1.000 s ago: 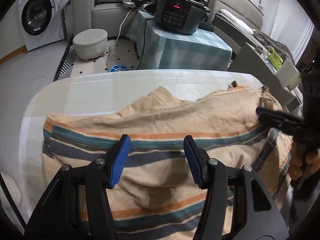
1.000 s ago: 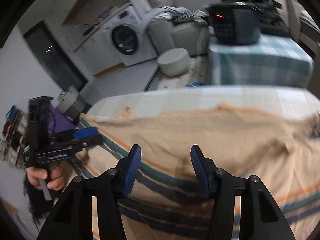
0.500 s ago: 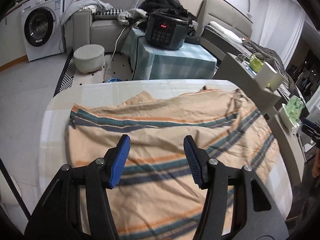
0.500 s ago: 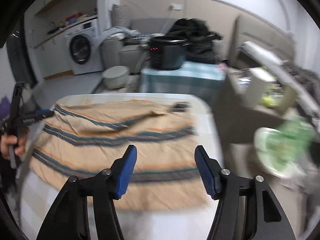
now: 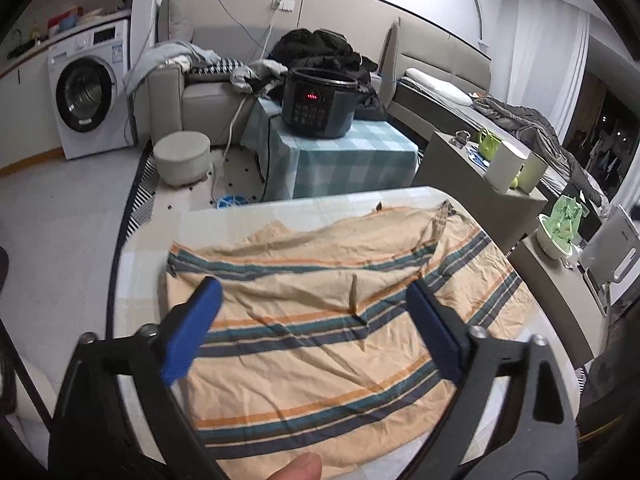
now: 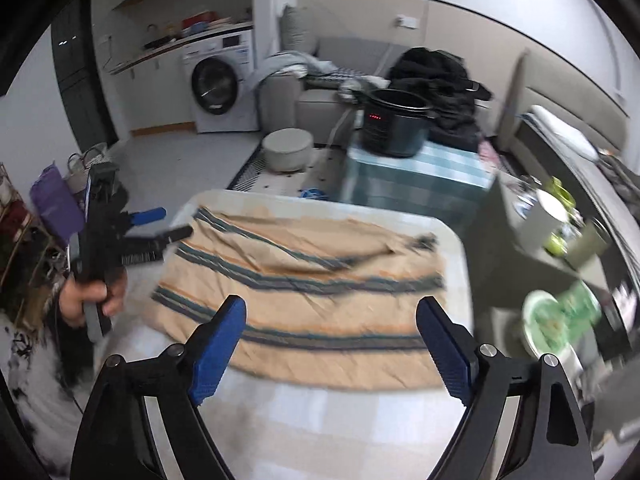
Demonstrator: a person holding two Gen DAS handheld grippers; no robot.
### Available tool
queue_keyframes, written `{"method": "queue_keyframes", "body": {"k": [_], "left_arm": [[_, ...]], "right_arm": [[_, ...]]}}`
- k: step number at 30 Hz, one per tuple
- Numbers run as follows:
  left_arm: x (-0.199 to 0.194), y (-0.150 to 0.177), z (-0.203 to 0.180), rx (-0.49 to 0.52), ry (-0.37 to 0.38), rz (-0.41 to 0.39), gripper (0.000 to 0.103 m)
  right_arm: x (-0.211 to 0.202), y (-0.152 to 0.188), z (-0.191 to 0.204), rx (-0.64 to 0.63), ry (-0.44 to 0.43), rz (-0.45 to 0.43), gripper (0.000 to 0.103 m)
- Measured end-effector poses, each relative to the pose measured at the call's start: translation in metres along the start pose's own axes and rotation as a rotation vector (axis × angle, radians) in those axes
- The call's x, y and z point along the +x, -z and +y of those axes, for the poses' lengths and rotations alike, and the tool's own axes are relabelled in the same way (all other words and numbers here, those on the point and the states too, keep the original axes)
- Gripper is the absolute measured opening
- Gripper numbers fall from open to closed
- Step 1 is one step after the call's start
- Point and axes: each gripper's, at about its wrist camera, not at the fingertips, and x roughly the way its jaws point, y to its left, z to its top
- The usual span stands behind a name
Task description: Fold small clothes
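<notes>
Striped garment [image 5: 320, 320] lies half-folded on the worktop [image 6: 320, 420]; both your hand-held grippers [image 5: 312, 332] [image 6: 330, 352] are opening, empty; next, grip an edge.

So the left gripper [image 5: 312, 332] is hanging over the bench [image 5: 256, 220] with its jaws opening wide, blue pads well apart and nothing between them. Under it a peach striped garment [image 5: 320, 344] lies spread out and pretty wrinkly, covering most of the bench top, with one fold creased up near the middle. A fingertip [image 5: 298, 468] pokes in at the bottom edge. Further back there's a black cooker [image 5: 318, 102] sitting on a checked cloth, a washing machine [image 5: 90, 92] on the left, and a round stool [image 5: 182, 156] on the floor.
</notes>
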Motion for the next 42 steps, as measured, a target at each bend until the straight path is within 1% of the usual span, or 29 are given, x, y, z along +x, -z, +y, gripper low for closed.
{"method": "queue_keyframes", "body": {"k": [4,6,9,13,16,18,20,23,26,28,29,30,32,33,35,36,38,42], "left_arm": [[-0.001,-0.015,0.007,0.005,-0.037,-0.027,0.102],[0.009,-0.021,0.013,0.0,-0.052,-0.015,0.102],[0.039,-0.024,0.024,0.001,-0.069,0.027,0.102],[0.085,-0.025,0.042,-0.016,-0.084,0.074,0.102],[0.122,-0.023,0.05,-0.014,-0.083,0.109,0.102],[0.142,-0.022,0.053,-0.002,-0.096,0.135,0.102],[0.161,-0.019,0.056,0.012,-0.097,0.166,0.102],[0.182,-0.014,0.055,0.033,-0.094,0.192,0.102],[0.2,-0.01,0.051,0.068,-0.093,0.218,0.102],[0.21,-0.008,0.049,0.091,-0.092,0.237,0.1],[0.215,-0.008,0.047,0.102,-0.087,0.246,0.099],[0.218,-0.007,0.045,0.116,-0.082,0.254,0.098],[0.222,-0.006,0.041,0.144,-0.077,0.265,0.095],[0.222,-0.006,0.038,0.15,-0.074,0.267,0.094],[0.223,-0.006,0.036,0.168,-0.068,0.276,0.094],[0.222,-0.006,0.034,0.176,-0.072,0.28,0.093],[0.224,-0.007,0.033,0.19,-0.081,0.284,0.093],[0.22,-0.007,0.034,0.192,-0.084,0.28,0.093]], "right_arm": [[0.06,-0.044,0.02,-0.026,-0.051,0.04,0.089],[0.092,-0.058,0.023,-0.047,-0.115,0.046,0.089],[0.155,-0.071,0.022,-0.089,-0.141,0.083,0.089],[0.229,-0.077,0.013,-0.137,-0.143,0.14,0.089],[0.279,-0.073,0.007,-0.167,-0.163,0.192,0.089],[0.313,-0.068,0.006,-0.209,-0.172,0.245,0.084],[0.334,-0.06,0.004,-0.245,-0.19,0.289,0.081],[0.353,-0.049,0.0,-0.301,-0.228,0.341,0.08],[0.365,-0.038,-0.002,-0.363,-0.252,0.391,0.072],[0.37,-0.031,-0.003,-0.4,-0.255,0.41,0.07],[0.368,-0.03,-0.003,-0.421,-0.259,0.389,0.067],[0.366,-0.029,-0.003,-0.442,-0.269,0.389,0.064],[0.362,-0.029,-0.004,-0.469,-0.289,0.387,0.04],[0.359,-0.028,-0.002,-0.496,-0.285,0.381,0.038],[0.353,-0.023,0.002,-0.554,-0.282,0.368,0.025],[0.352,-0.022,0.003,-0.576,-0.285,0.365,0.023],[0.35,-0.017,0.006,-0.619,-0.298,0.35,0.01],[0.346,-0.014,0.013,-0.674,-0.314,0.318,0.009]]}}
